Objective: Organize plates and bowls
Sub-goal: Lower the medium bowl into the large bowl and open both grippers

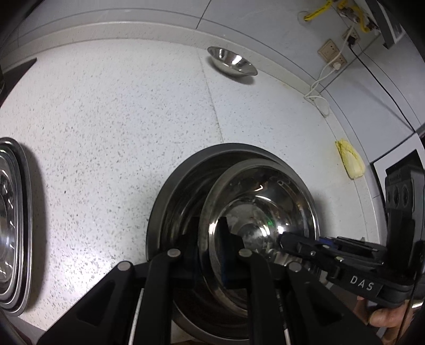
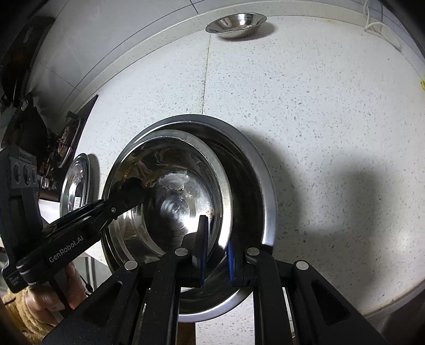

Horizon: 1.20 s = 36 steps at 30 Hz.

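Observation:
A steel bowl point(image 1: 265, 201) sits tilted inside a larger, darker steel basin point(image 1: 180, 185) on the speckled counter. My left gripper point(image 1: 209, 229) is shut on the bowl's near rim, one finger inside and one outside. At the right of this view my right gripper point(image 1: 285, 240) pinches the opposite rim. In the right wrist view the same bowl point(image 2: 170, 169) lies in the basin point(image 2: 255, 169). There my right gripper point(image 2: 216, 234) clamps the rim between blue pads, and my left gripper point(image 2: 130, 189) grips the far left rim.
A small steel bowl point(image 1: 232, 62) point(image 2: 236, 22) stands alone near the back wall. Stacked steel plates point(image 1: 13, 225) point(image 2: 75, 183) lie left of the basin, with a stove point(image 2: 66, 138) behind them. A yellow cloth point(image 1: 350, 159) and wall sockets with cables point(image 1: 332, 53) are at the right.

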Motion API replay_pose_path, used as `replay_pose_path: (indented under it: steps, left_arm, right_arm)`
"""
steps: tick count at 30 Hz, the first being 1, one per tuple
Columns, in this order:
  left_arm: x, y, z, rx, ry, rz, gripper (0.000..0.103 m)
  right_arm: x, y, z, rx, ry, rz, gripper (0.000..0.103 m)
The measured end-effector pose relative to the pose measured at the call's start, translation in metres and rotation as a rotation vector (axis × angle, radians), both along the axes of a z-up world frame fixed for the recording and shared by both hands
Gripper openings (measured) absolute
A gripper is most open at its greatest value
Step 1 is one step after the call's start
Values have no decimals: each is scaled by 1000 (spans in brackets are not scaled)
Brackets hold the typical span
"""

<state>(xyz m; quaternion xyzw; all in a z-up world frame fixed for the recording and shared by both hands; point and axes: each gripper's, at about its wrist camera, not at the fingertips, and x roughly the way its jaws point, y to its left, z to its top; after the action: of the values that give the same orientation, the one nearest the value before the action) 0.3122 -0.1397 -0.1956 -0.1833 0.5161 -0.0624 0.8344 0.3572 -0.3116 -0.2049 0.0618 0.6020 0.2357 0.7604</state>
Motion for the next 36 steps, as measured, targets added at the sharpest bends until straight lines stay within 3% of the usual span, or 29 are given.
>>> replay_pose_path:
  steps: [31, 36]
  left_arm:
    - [-14, 2, 4, 43, -48, -5, 12]
    - [-17, 3, 8, 45, -63, -9, 13]
  right_arm:
    - [-7, -7, 7, 11, -40, -21, 11]
    - [-10, 1, 16, -38, -104, -6, 16]
